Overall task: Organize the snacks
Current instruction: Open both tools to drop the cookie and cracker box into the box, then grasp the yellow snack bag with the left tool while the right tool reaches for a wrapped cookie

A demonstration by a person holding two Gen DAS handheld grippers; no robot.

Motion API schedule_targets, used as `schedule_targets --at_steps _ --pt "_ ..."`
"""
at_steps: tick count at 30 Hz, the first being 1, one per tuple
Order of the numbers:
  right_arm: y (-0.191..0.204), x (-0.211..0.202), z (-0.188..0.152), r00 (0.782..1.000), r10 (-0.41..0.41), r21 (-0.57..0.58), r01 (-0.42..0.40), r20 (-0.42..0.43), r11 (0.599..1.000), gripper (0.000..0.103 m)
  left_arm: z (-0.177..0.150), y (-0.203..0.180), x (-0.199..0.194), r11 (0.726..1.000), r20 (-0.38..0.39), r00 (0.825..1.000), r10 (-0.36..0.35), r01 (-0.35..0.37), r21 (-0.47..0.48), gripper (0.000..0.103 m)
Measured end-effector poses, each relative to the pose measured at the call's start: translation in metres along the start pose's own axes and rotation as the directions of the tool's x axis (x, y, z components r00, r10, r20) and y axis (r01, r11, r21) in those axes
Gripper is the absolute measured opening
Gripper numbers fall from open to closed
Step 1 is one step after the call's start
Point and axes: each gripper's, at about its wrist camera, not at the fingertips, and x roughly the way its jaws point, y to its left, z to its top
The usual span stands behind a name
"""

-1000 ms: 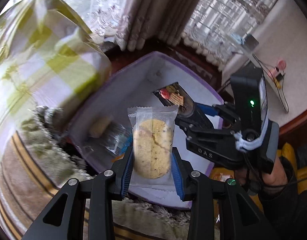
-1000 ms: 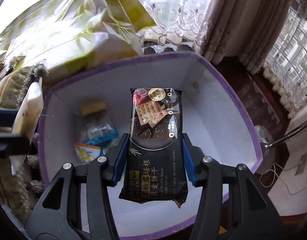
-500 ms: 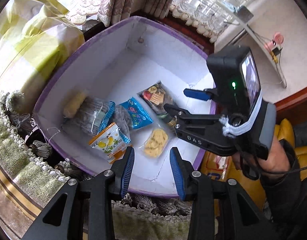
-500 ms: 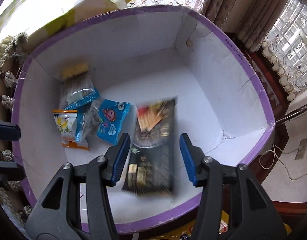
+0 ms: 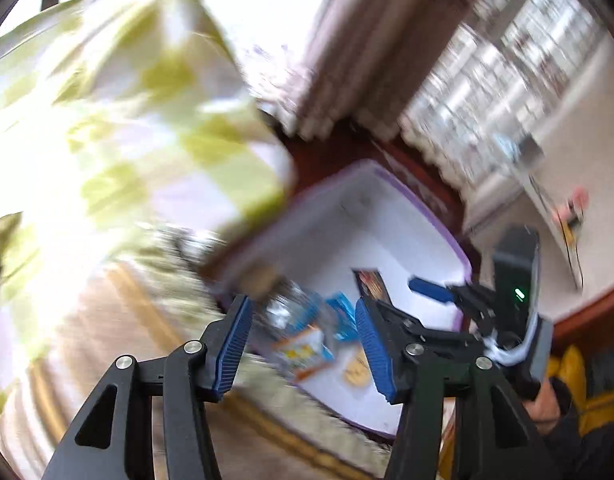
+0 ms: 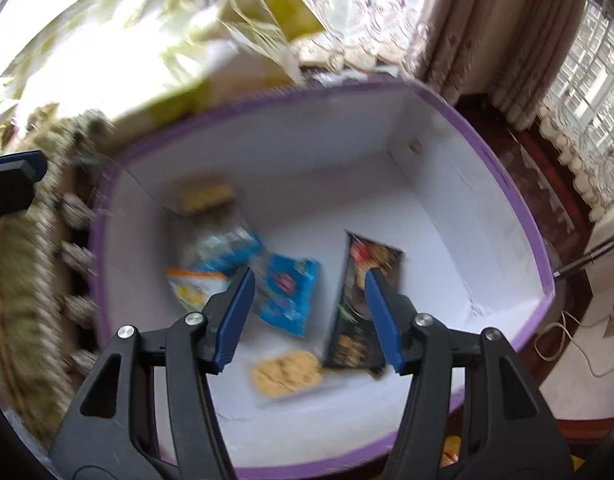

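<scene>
A white box with a purple rim (image 6: 523, 216) (image 5: 461, 256) holds several snacks: a black cracker pack (image 6: 365, 304) (image 5: 369, 280), a round cookie in clear wrap (image 6: 287, 372) (image 5: 357, 370), a blue packet (image 6: 289, 294), a clear bag with blue trim (image 6: 223, 240) and an orange-and-yellow packet (image 6: 195, 284) (image 5: 303, 350). My right gripper (image 6: 307, 316) hangs above the box, its jaws opening with nothing between them. My left gripper (image 5: 303, 348) is over the box's near-left edge, jaws opening and empty. The left wrist view is blurred. It shows the right gripper (image 5: 435, 292) over the box.
A yellow-and-white checked bag (image 5: 127, 120) (image 6: 167, 40) stands behind the box on the left. A fringed striped cloth (image 5: 107, 320) covers the surface beside it. Curtains (image 6: 487, 28) and a dark wooden edge (image 6: 519, 152) lie beyond. A hand (image 5: 547, 412) holds the right gripper.
Both grippers let go of their snacks: the cookie and the black cracker pack dropped into the box. Both jaws widened. The left gripper then swung left, away from the box's middle.
</scene>
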Motion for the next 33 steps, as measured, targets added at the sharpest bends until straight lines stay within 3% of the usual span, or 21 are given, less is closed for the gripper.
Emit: schedule_targets --at_steps 7,13,18,27,33 --pt "0.046 -0.017 0.034 0.990 0.089 -0.004 -0.089 0.113 0.996 0.063 -0.002 0.065 -0.046 0.989 0.111 0.989 0.095 -0.081 -0.127 0.055" --pt "0.104 -0.023 0.056 0.974 0.182 -0.096 -0.169 0.139 0.981 0.063 -0.011 0.122 -0.078 0.964 0.146 0.973 0.177 -0.141 -0.224 0.055" --pt "0.147 -0.022 0.070 0.959 0.250 -0.135 -0.232 0.133 0.963 0.064 -0.018 0.172 -0.112 0.922 0.192 0.936 0.296 -0.228 -0.312 0.055" --pt "0.211 -0.013 0.092 0.944 0.308 -0.098 -0.298 0.117 0.949 0.069 -0.036 0.260 -0.157 0.827 0.151 0.855 0.497 -0.413 -0.381 0.055" --pt "0.251 -0.003 0.108 0.946 0.303 -0.075 -0.296 0.113 0.952 0.069 -0.051 0.304 -0.164 0.802 0.103 0.848 0.520 -0.444 -0.399 0.055"
